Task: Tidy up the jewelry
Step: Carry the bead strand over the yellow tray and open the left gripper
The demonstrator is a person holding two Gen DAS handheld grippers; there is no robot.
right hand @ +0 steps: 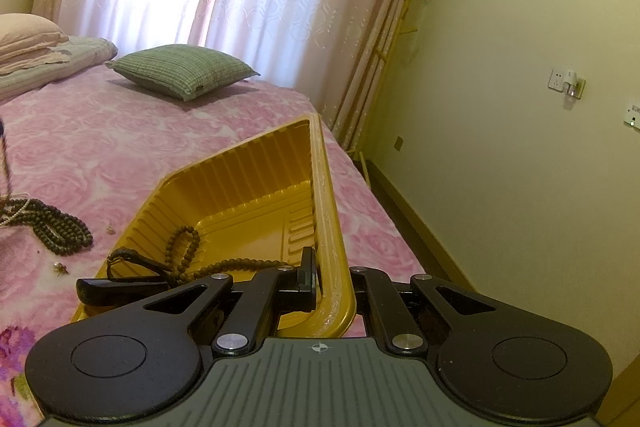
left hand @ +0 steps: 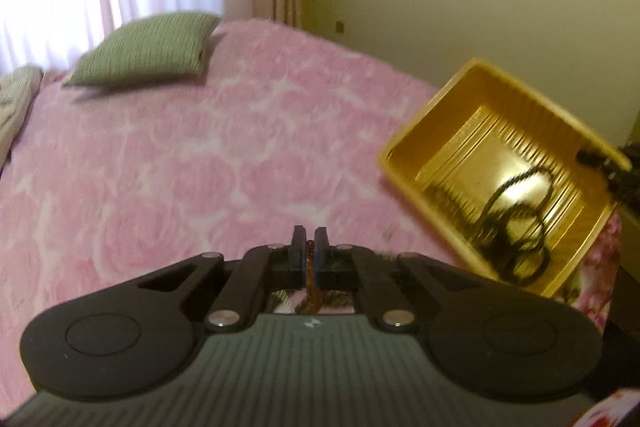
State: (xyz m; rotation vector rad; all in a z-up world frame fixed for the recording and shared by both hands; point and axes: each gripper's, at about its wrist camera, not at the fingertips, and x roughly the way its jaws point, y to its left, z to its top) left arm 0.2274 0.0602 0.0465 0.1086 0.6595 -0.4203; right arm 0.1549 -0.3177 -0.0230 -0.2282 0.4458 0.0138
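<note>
My left gripper point(left hand: 309, 245) is shut on a thin amber bead strand point(left hand: 310, 279) that hangs down between its fingers, above the pink bedspread. A yellow plastic tray point(left hand: 452, 115) stands tilted at the right, with dark bead strings point(left hand: 516, 223) inside. My right gripper point(right hand: 329, 267) is shut on the tray's near right rim point(right hand: 330, 211), with one finger inside and one outside. Brown bead strings point(right hand: 188, 247) and a black strap point(right hand: 120, 283) lie in the tray. A pile of dark beads point(right hand: 52, 227) lies on the bed to the left.
The bed has a pink rose-patterned cover point(left hand: 180, 155). A green cushion point(left hand: 148, 47) and pillows point(right hand: 32, 39) lie at its far end before curtains. The bed's right edge drops to the floor by a cream wall point(right hand: 500, 167).
</note>
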